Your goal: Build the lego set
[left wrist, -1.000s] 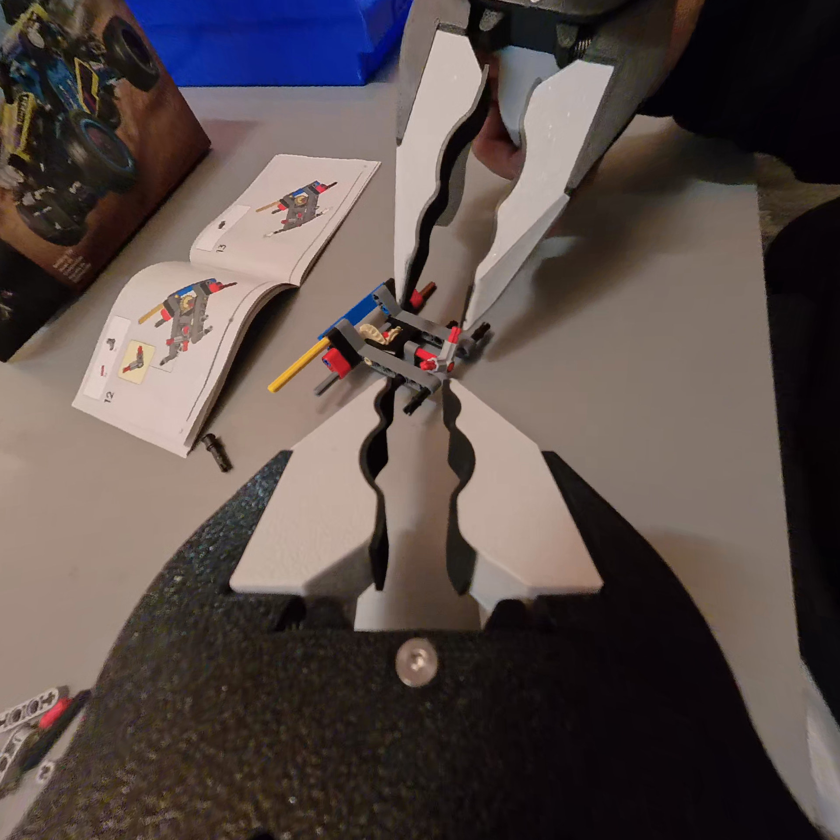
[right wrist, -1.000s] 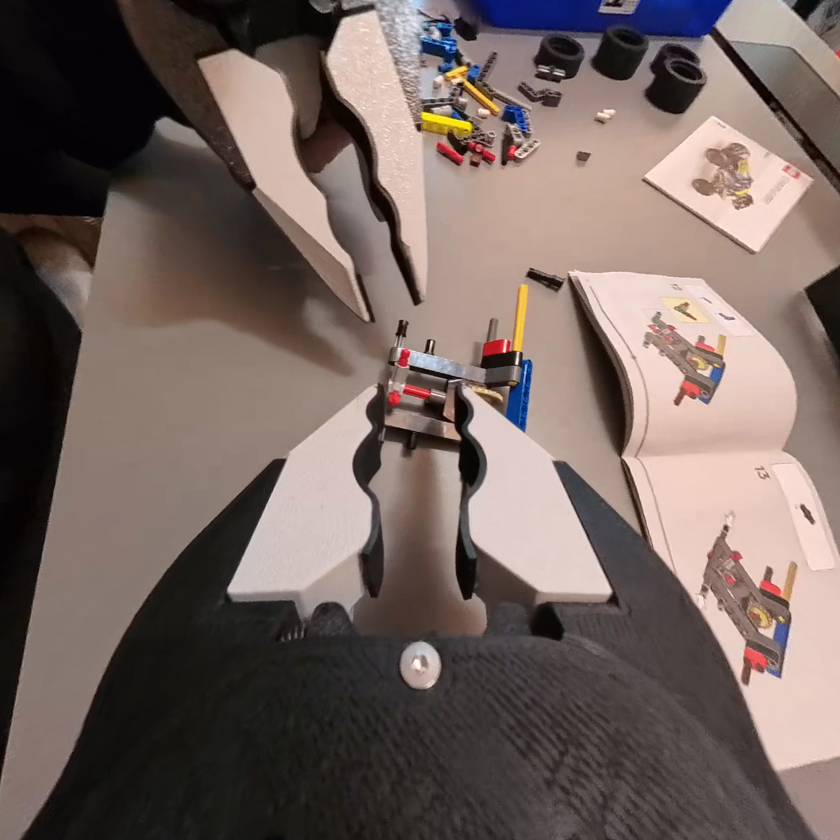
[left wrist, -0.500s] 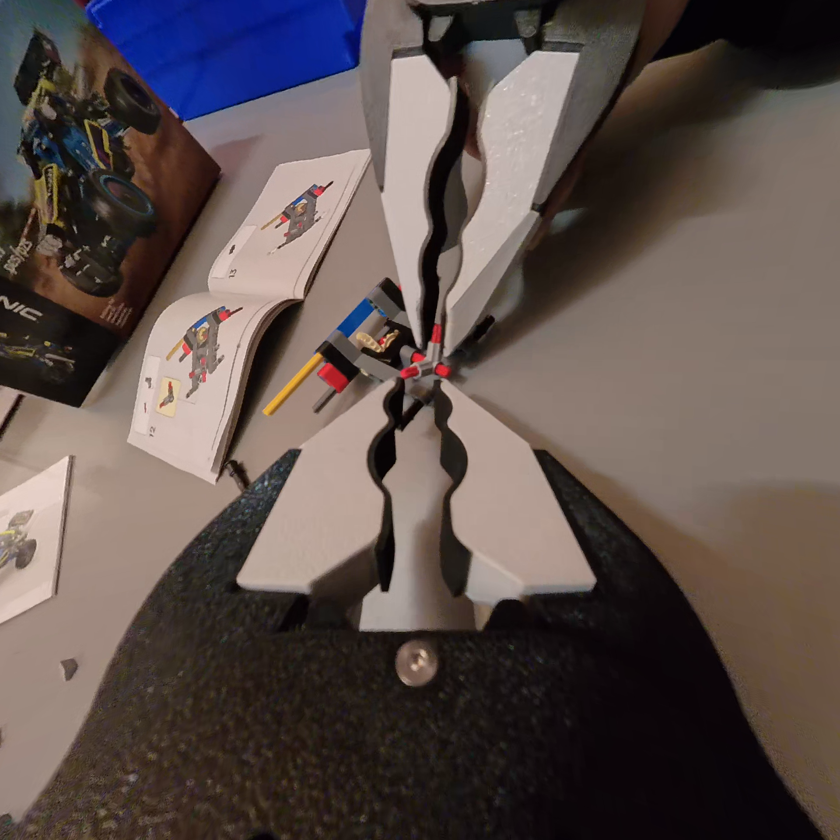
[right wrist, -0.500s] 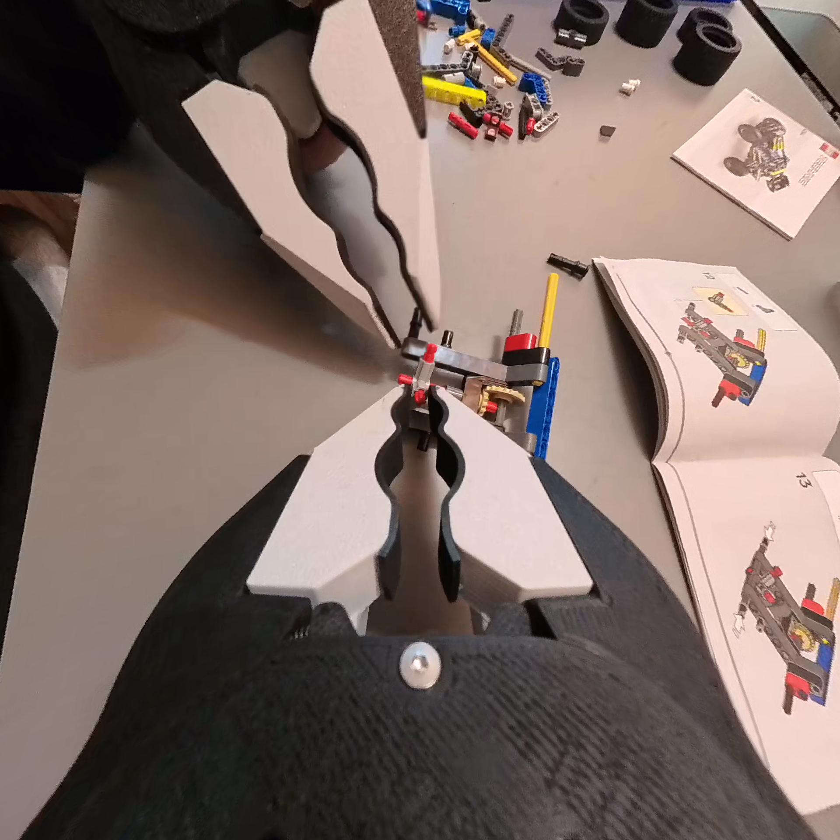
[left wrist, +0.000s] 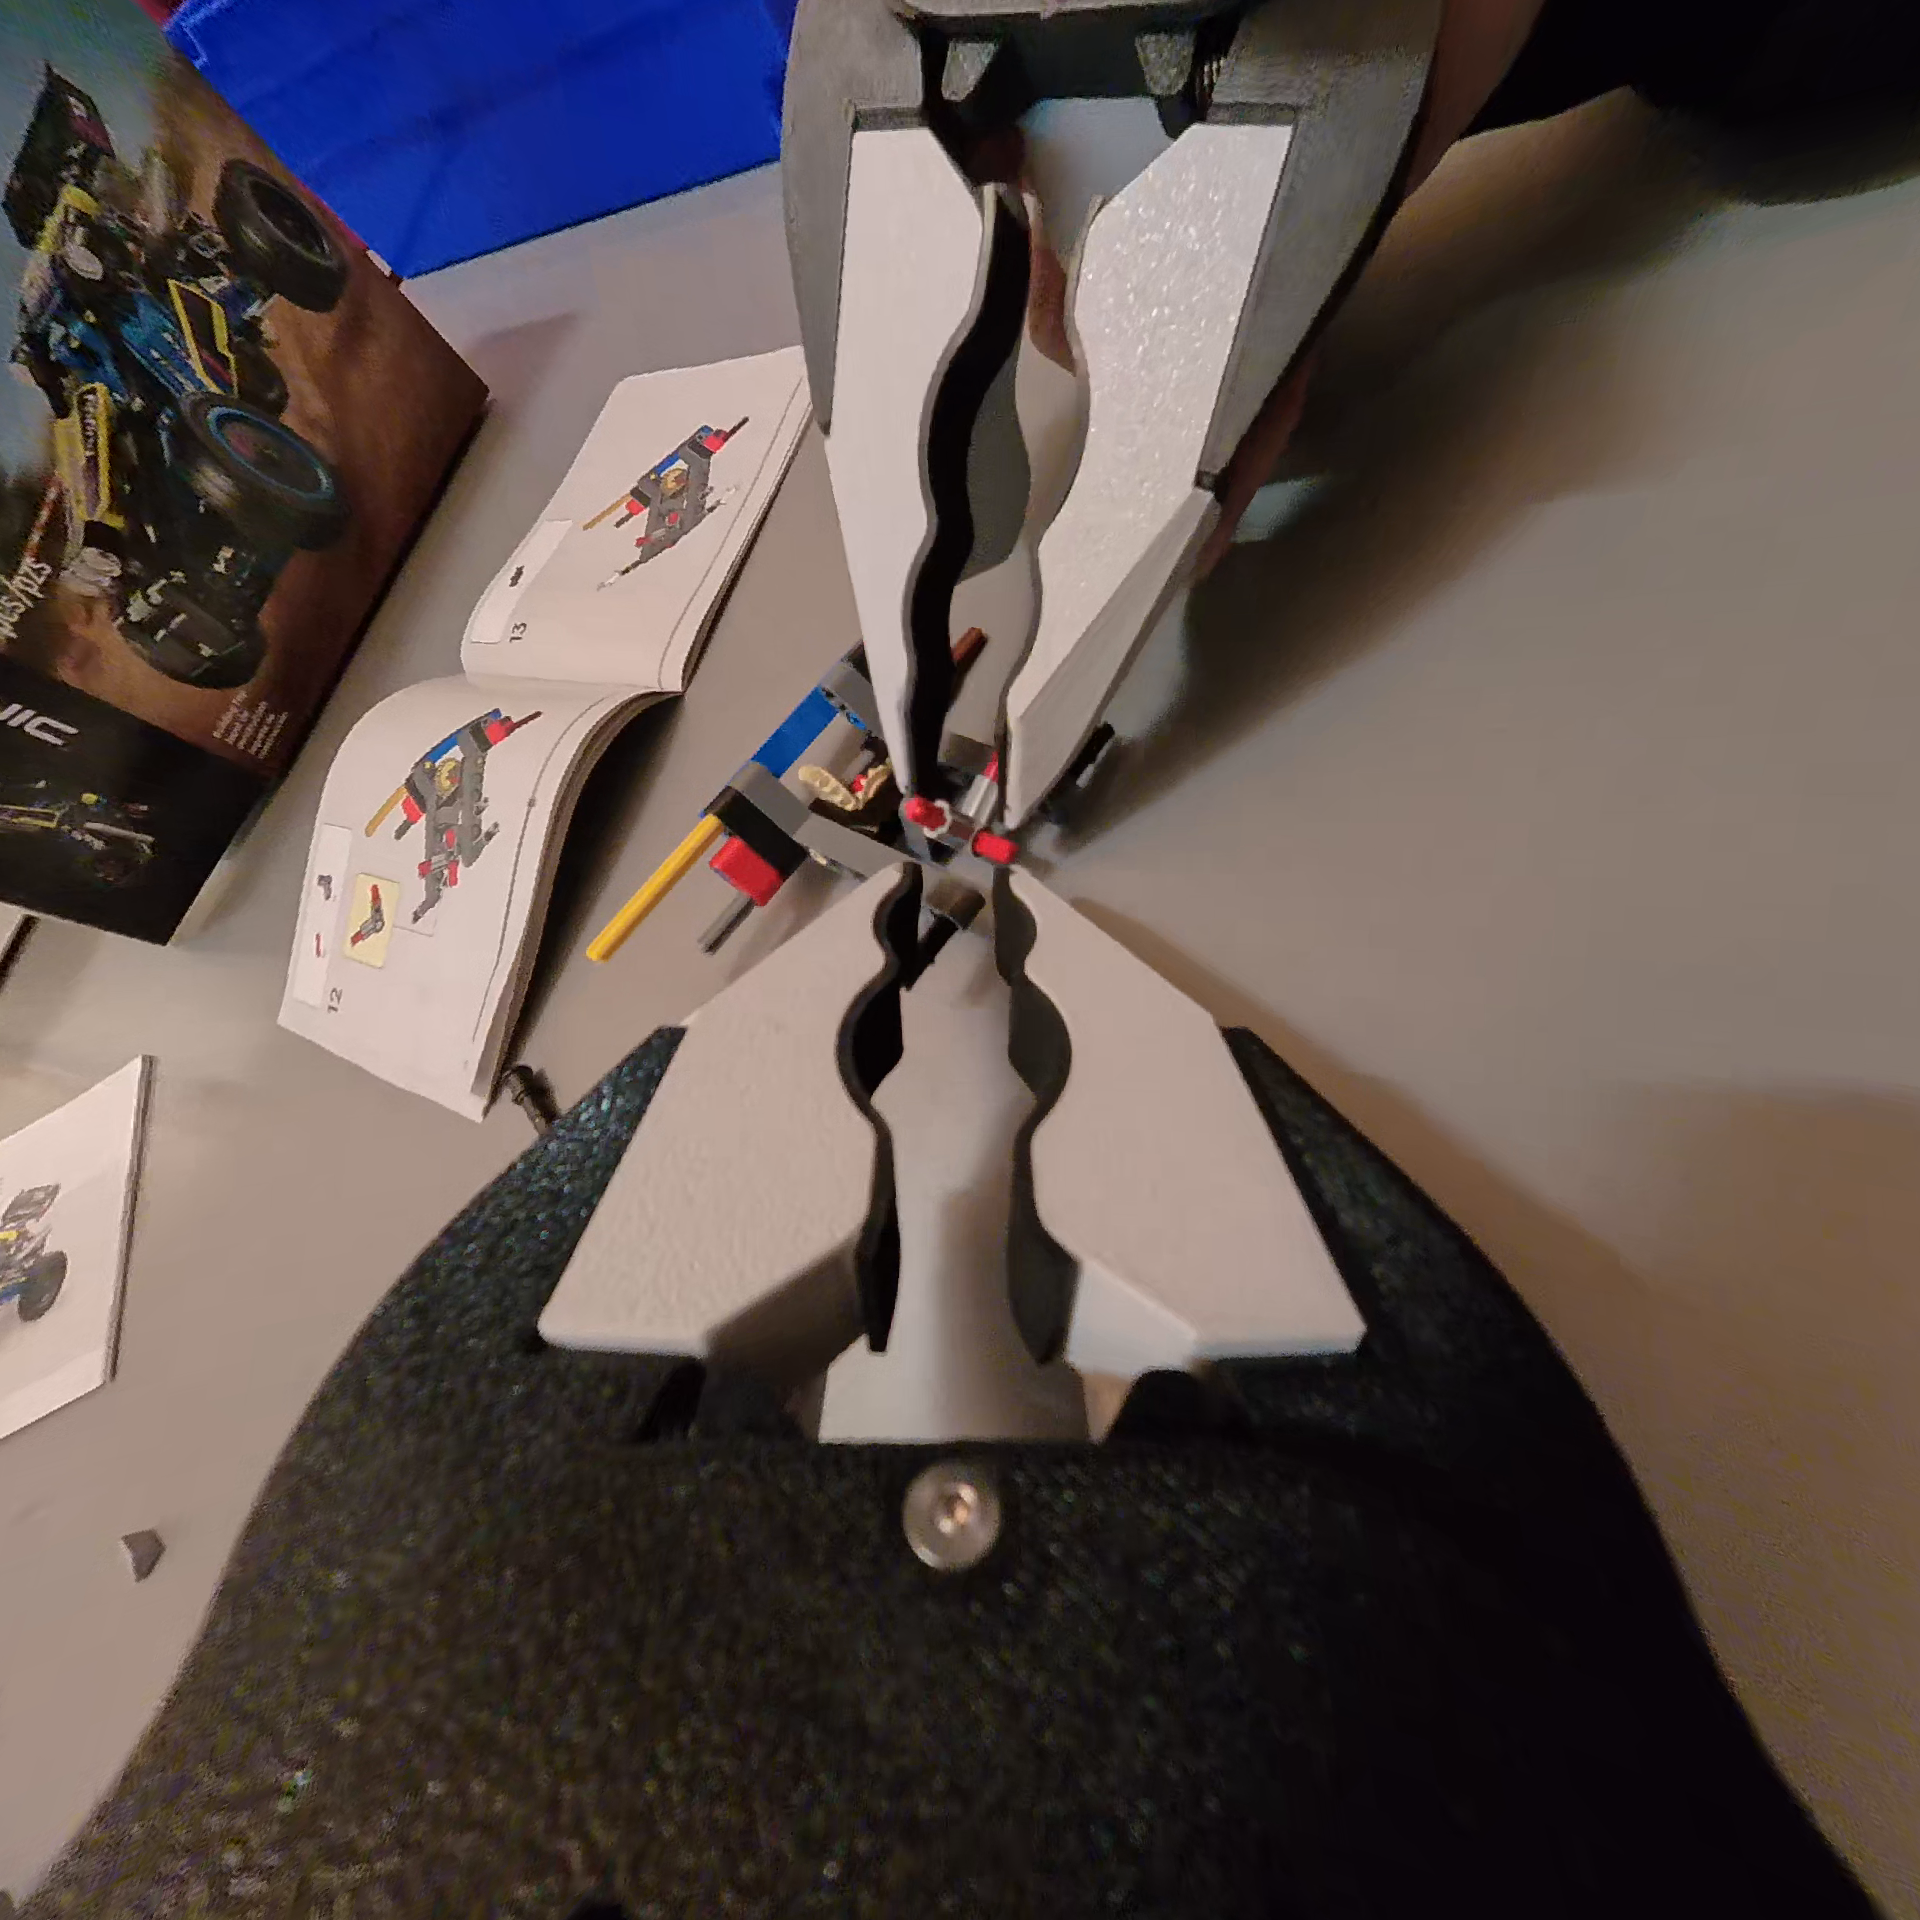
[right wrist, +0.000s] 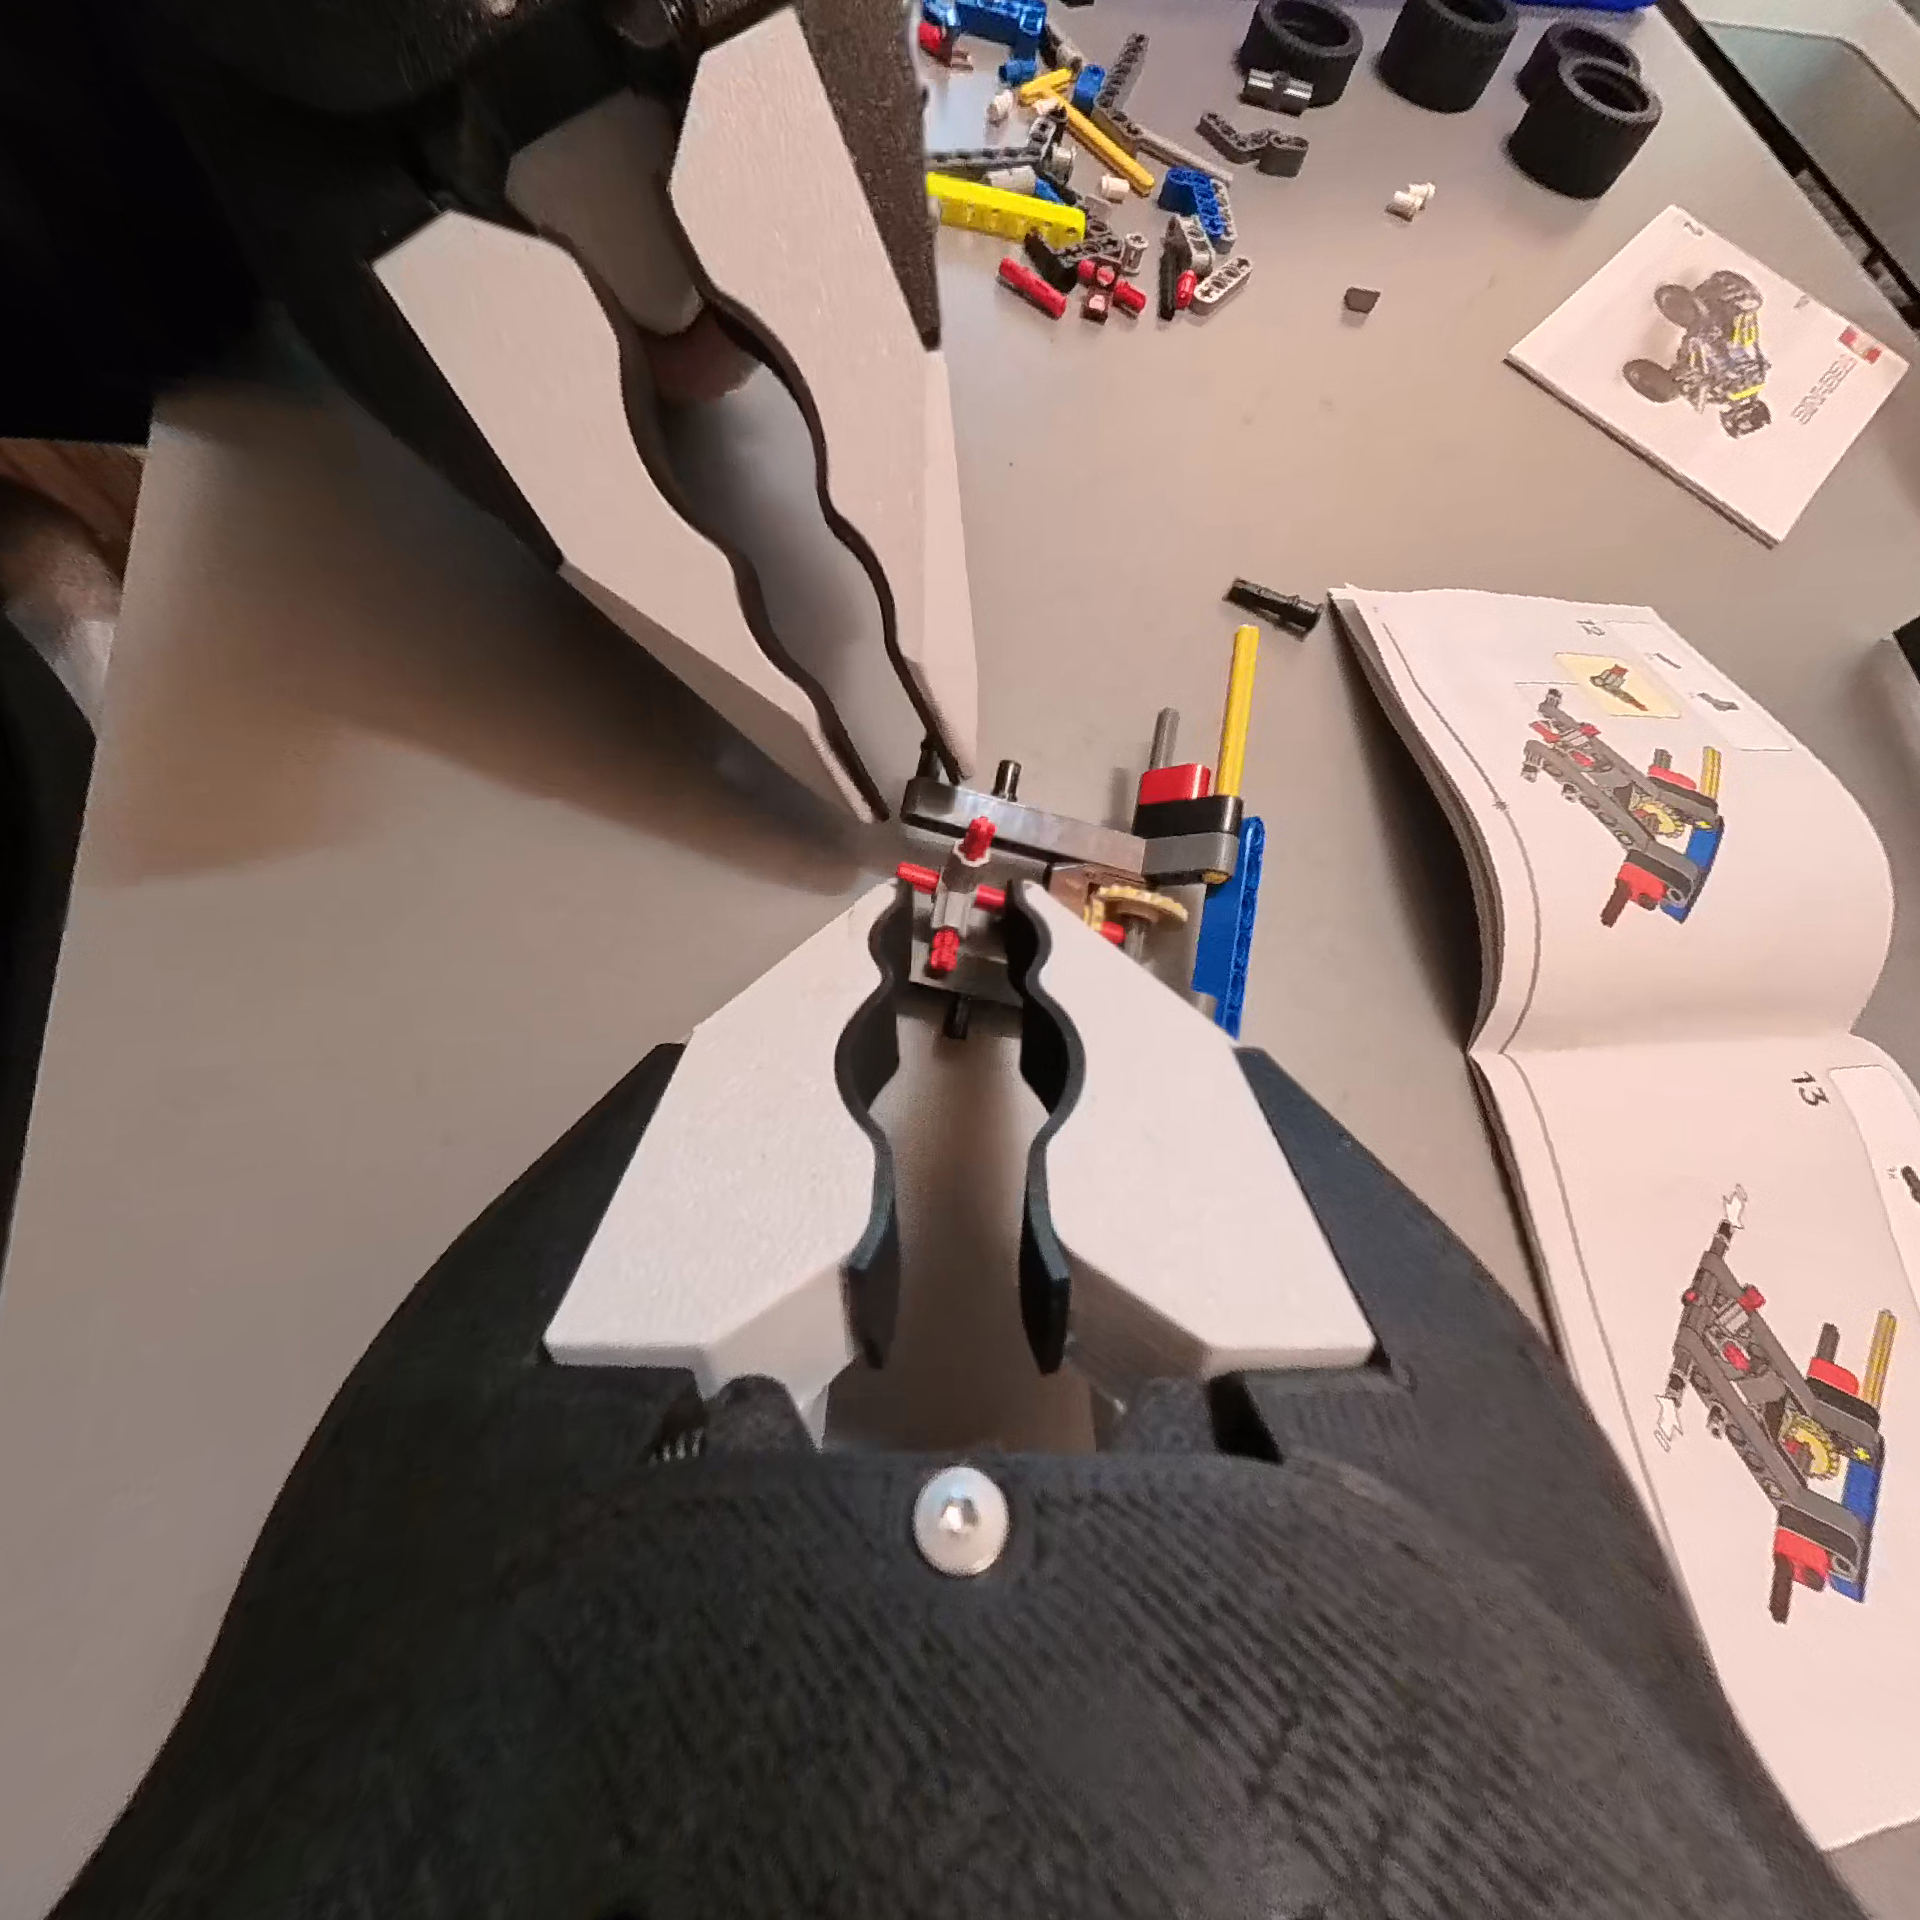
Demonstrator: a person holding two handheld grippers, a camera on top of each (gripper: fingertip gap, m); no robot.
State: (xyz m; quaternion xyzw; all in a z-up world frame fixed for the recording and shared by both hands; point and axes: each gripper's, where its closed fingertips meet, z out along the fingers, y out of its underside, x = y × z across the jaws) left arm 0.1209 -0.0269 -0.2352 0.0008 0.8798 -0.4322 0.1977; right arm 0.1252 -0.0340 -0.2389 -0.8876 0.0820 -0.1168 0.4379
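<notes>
The lego assembly (left wrist: 774,805) is a dark grey frame with a blue beam, a tan gear, red pins and a yellow axle (left wrist: 655,894). It lies on the grey table. My left gripper (left wrist: 956,883) meets its near end, jaws narrowed on a grey part with a black pin. My right gripper (left wrist: 961,805) comes from the far side and pinches the same end, beside a light grey connector with red pins. In the right wrist view the assembly (right wrist: 1070,836) sits between my right gripper (right wrist: 954,899) and my left gripper (right wrist: 920,795). Both grippers' tips almost touch.
An open instruction booklet (left wrist: 520,727) lies left of the assembly, with a loose black pin (left wrist: 530,1091) by it. The set's box (left wrist: 177,416) and a blue bin (left wrist: 499,114) stand at the far left. A pile of loose pieces (right wrist: 1091,208), black tires (right wrist: 1455,62) and a second booklet (right wrist: 1704,364) lie beyond. Left and right tips are no more than a few centimetres apart.
Both grippers have moved in onto the assembly's end and their jaws have narrowed around it. The right gripper's tips, apart a second ago, now pinch the connector end.
</notes>
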